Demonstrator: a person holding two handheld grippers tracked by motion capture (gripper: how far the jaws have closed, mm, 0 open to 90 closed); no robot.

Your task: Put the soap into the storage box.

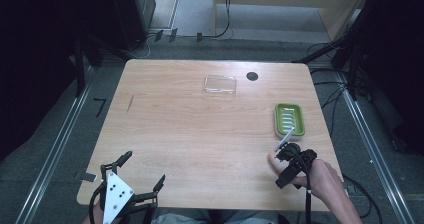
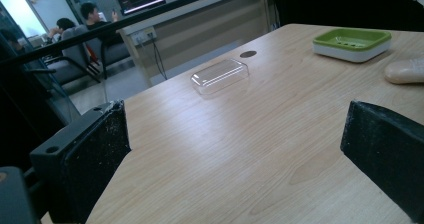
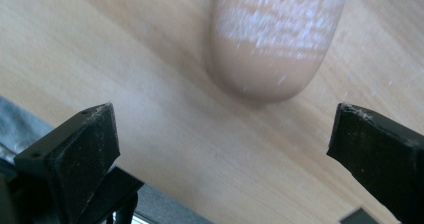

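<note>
Lying flat, peach soap bar (image 3: 277, 39), long axis between right gripper (image 3: 225, 139) fingers spread apart.

Wooden table (image 1: 200, 129); clear lid (image 1: 220, 84); green soap dish (image 1: 289, 119); beige soap (image 2: 405, 70)

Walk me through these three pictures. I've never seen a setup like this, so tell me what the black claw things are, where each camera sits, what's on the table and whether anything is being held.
No robot here: a person holds a two-jaw hand tool in each hand. The high view looks down on a wooden table. The left gripper is at the near left edge, the right gripper at the near right. The other two pictures come from cameras riding on those grippers, looking out between their black jaws. On the table lie a clear plastic lid, a green soap dish and a pale bar of soap, which lies just ahead of the right gripper. Both grippers are open; nothing is held.
</note>
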